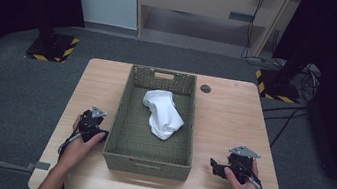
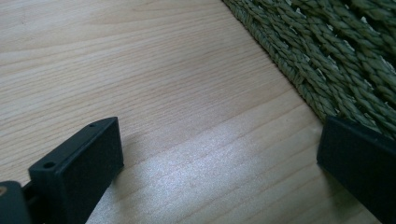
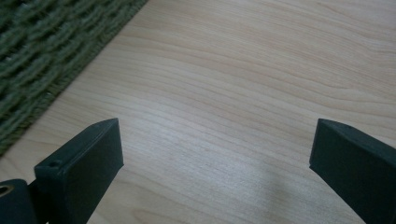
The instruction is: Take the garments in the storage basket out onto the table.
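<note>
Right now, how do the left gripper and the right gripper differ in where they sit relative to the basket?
The left gripper sits close against the green woven basket, at its left wall; the right gripper rests apart from it, bare wood between. The left gripper lies farther up the table; the right sits nearer the front edge. Both are open, holding nothing.

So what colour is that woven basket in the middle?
Olive green, in a braided weave; the basket shows whole in the high view, its weave closest in the left gripper view.

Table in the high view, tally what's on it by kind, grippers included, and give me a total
Woven green basket: 1
White cloth, inside the basket: 1
Grippers, left gripper and right gripper, both open: 2
Small dark round disc on the tabletop: 1
Total: 5
</note>
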Demonstrator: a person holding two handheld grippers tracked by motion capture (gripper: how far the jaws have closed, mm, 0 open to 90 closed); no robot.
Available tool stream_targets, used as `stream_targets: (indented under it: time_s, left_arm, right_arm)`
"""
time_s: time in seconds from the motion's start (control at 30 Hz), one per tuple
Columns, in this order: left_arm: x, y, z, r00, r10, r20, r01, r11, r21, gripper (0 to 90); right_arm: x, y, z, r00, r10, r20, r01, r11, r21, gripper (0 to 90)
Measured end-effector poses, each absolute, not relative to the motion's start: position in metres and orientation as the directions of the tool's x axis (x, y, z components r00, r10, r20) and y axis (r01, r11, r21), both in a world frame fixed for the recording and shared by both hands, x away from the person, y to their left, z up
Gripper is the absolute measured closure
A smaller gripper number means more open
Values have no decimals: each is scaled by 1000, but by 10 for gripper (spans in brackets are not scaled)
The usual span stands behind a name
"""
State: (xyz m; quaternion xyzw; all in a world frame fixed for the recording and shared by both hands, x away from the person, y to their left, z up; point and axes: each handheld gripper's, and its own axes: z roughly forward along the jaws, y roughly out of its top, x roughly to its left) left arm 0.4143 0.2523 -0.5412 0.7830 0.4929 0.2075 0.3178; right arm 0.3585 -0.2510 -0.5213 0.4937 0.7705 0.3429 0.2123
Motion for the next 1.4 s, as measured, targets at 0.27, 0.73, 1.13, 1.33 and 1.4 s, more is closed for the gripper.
stream_targets:
  time_s: [0.27, 0.73, 1.13, 1.33, 1.4]
  left_arm:
    - [414, 252, -541, 429, 903, 12, 640, -313, 702, 0]
    - [414, 252, -541, 429, 903, 12, 639, -313, 702, 0]
    - [414, 252, -541, 429, 903, 12, 640, -313, 702, 0]
    - [414, 252, -541, 428, 904, 12, 640, -312, 702, 0]
    - [414, 252, -541, 428, 904, 12, 640, -312, 702, 0]
  right_arm:
    - [349, -251, -501, -433, 901, 18, 586, 266, 766, 27]
    - [341, -242, -446, -459, 888, 16, 528, 258, 809, 27]
    - [359, -214, -399, -510, 859, -52, 500, 345, 794, 26]
    - [375, -194, -378, -532, 844, -72, 482, 372, 793, 37]
    - [382, -186, -373, -534, 841, -84, 482, 385, 787, 36]
